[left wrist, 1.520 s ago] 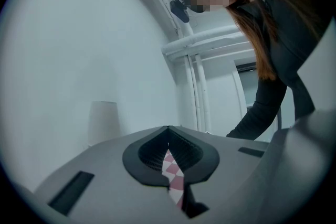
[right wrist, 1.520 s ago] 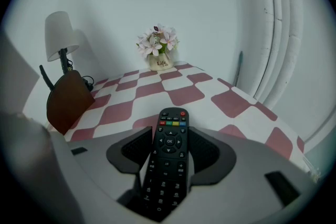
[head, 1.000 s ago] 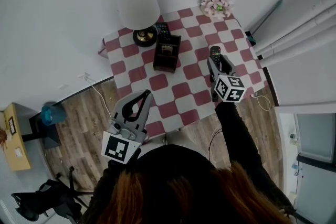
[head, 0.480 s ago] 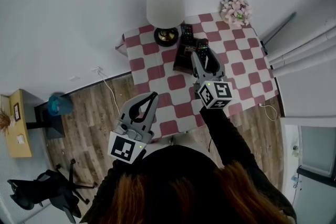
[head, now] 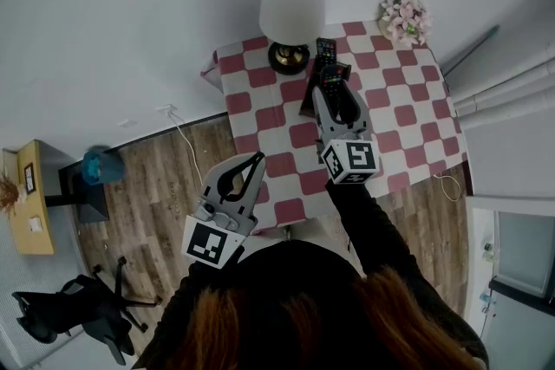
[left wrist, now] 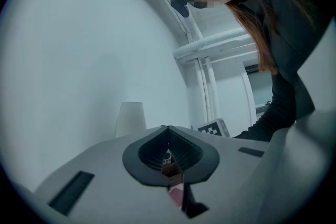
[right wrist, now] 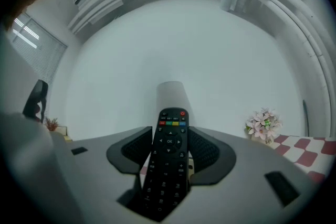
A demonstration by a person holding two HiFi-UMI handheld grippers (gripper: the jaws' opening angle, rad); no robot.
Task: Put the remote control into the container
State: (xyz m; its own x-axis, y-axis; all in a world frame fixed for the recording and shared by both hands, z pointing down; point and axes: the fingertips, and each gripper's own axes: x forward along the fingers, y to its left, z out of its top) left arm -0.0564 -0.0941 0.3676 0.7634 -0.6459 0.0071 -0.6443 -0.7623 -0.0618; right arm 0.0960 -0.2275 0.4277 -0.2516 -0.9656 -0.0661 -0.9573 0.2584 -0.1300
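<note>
A black remote control [right wrist: 168,160] with coloured buttons lies lengthwise between the pads of my right gripper [right wrist: 170,150], which is shut on it. In the head view this gripper [head: 335,93] hangs over the dark brown container [head: 309,100] on the checked table [head: 408,113], and the remote's [head: 331,75] button end points toward the lamp. The gripper hides most of the container. My left gripper [head: 257,160] is shut and empty, off the table's near left side over the wooden floor. In its own view the jaws [left wrist: 169,136] meet with nothing between them.
A white-shaded lamp [head: 292,4] stands at the table's far edge, with a second remote [head: 325,49] beside its base. A pink flower bunch [head: 403,16] sits at the far right corner. A cable [head: 182,130] trails on the floor to the left.
My right gripper has carried the remote from the table's right side leftward and up, to above the container. The left gripper has drifted slightly toward the table, still shut.
</note>
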